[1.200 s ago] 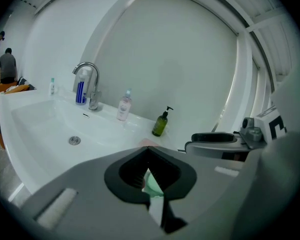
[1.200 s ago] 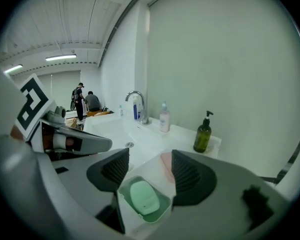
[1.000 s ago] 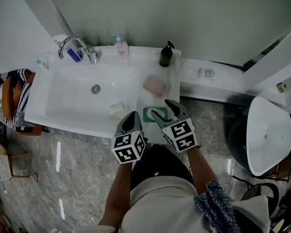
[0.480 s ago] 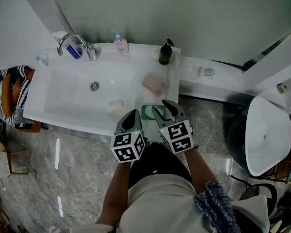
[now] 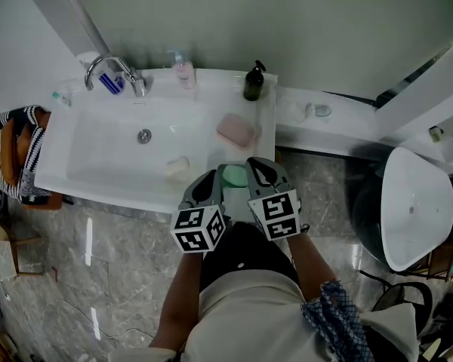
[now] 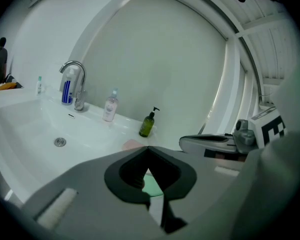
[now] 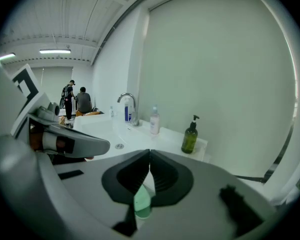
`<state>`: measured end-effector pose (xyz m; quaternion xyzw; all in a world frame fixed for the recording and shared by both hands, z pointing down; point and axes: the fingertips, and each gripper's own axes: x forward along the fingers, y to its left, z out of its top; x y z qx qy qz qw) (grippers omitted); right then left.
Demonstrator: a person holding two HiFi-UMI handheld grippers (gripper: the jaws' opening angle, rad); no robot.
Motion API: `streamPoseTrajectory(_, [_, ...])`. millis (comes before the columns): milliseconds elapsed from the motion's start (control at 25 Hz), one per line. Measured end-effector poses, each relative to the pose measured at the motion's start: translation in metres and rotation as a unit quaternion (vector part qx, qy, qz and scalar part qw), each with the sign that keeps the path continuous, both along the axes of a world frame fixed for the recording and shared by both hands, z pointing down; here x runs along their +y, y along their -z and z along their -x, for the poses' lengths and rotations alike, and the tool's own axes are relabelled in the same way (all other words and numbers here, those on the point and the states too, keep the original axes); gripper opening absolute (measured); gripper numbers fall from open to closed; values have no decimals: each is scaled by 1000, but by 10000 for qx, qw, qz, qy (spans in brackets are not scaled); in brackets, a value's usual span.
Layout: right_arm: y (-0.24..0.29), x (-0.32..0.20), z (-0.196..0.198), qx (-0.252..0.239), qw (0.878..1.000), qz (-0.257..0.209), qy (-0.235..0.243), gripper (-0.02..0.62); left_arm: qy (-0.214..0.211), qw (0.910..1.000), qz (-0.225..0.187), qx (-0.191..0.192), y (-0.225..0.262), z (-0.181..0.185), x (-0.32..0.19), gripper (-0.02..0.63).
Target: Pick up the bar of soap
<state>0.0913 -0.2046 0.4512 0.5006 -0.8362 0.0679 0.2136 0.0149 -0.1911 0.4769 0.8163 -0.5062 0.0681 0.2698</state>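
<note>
Bar of soap [image 5: 236, 130]: it lies flat on the white bench [image 5: 266, 119], just right of the sink basin [image 5: 98, 161] and well apart from both tongs.

The right tongs [image 5: 255, 166] have just been closing, and the jaws now meet at the tips with nothing between them. The left tongs [image 5: 208, 181] are likewise closed tip to tip and hold nothing. Both hover side by side over the bench's near edge and touch nothing.

Below and between them sits a green rounded-square dish [image 5: 232, 176], seen through the gap under each pair of jaws. It lies between the tongs and the soap.

Around them, largest first:
- A curved chrome faucet [image 5: 109, 70] stands at the basin's far left corner.
- A dark green pump bottle [image 5: 254, 84] stands upright at the bench's back edge, beyond the soap.
- A clear pump bottle [image 5: 183, 70] of pinkish liquid stands behind the basin.
- A small pale bar [image 5: 177, 165] rests inside the basin, near its front right.

The soap is pink, oblong with rounded corners, and set slightly askew.
</note>
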Motion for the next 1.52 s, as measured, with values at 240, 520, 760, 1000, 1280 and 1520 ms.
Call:
streamPoseTrajectory(240, [-2, 4, -1, -26, 10000, 72, -25, 15, -8, 10000, 15, -9, 1, -2, -4, 6])
streamPoseTrajectory(520, [1, 2, -5, 138, 9999, -17, -32, 15, -317, 9993, -158, 134, 8, -9, -2, 5])
streamPoseTrajectory(760, [2, -1, -10, 67, 9999, 57, -93, 15, -381, 9991, -184, -41, 9, -14, -3, 5])
streamPoseTrajectory(1000, [0, 2, -7, 235, 9997, 35, 7, 15, -198, 9996, -212, -34, 9, -8, -7, 6])
streamPoseTrajectory(1280, [-16, 10, 0, 324, 9981, 325, 417, 18, -175, 9996, -135, -183, 2, -5, -5, 8])
streamPoseTrajectory(1520, [-34, 21, 16, 347, 9917, 736, 998, 156, -232, 9992, -60, -310, -4, -6, -1, 8])
